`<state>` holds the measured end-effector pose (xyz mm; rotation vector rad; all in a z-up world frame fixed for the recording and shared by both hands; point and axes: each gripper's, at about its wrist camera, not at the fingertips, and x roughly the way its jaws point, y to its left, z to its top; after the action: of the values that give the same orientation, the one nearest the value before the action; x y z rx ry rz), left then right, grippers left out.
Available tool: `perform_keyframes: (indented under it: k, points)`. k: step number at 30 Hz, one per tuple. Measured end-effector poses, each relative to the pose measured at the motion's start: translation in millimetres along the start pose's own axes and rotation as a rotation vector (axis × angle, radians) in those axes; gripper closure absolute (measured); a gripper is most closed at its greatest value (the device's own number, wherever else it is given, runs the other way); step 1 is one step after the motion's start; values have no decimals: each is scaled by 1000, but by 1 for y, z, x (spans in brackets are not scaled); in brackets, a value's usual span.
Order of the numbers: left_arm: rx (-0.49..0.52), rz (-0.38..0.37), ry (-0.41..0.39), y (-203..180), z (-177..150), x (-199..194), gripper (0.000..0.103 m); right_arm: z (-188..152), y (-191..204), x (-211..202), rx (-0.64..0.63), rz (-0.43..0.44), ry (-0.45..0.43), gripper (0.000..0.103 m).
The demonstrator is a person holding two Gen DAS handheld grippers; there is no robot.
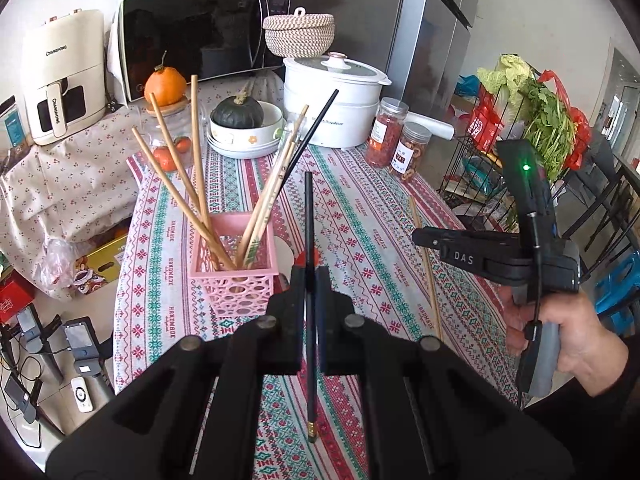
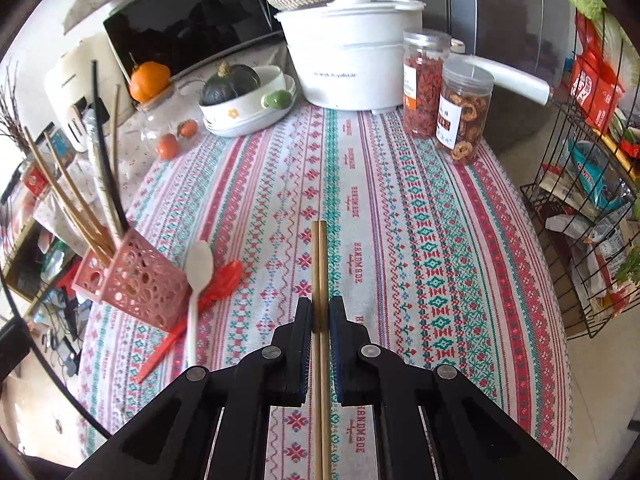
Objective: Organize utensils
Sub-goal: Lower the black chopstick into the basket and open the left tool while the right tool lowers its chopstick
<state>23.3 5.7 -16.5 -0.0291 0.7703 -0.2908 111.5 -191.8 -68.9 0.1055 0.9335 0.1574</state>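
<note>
My left gripper (image 1: 310, 280) is shut on a black chopstick (image 1: 309, 220) that runs straight ahead between its fingers, above the patterned tablecloth (image 1: 360, 208). Just to its left stands a pink openwork basket (image 1: 236, 268) holding several wooden chopsticks and one black one. In the right wrist view my right gripper (image 2: 320, 312) is shut on wooden chopsticks (image 2: 319, 256), apparently a pair lying side by side. That gripper also shows in the left wrist view (image 1: 420, 238), held by a hand (image 1: 580, 344). A white spoon (image 2: 198, 276) and a red spoon (image 2: 218, 284) lie beside the basket (image 2: 136, 284).
At the back of the table stand a white electric pot (image 2: 352, 60), two clear jars (image 2: 460, 112) and a bowl holding a dark green squash (image 2: 232, 84). A microwave (image 1: 200, 36) sits behind them. A black wire rack (image 2: 580, 200) of groceries stands past the table's right edge.
</note>
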Motion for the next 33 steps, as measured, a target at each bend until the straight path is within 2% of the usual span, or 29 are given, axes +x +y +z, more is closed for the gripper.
perform_keyframes:
  k: [5,11,18,23,28,31,32,33]
  points:
    - [2,2,-70,-1,6,-19,97,0,8,-51,-11,78,-135,94]
    - [-8,2,-155,2,18,-41,98,0,20,-110,-38,116,-295,94]
    - [-50,8,-310,16,36,-74,98,7,39,-159,-75,146,-452,94]
    - [-77,25,-422,24,48,-91,98,13,55,-174,-90,148,-551,94]
    - [-64,64,-532,27,55,-92,99,23,69,-170,-64,180,-590,94]
    - [-59,80,-550,30,60,-82,99,30,78,-163,-54,203,-623,94]
    - [-62,83,-548,31,61,-78,103,32,81,-160,-48,214,-633,94]
    - [-65,87,-548,32,62,-75,103,34,84,-158,-43,225,-642,94]
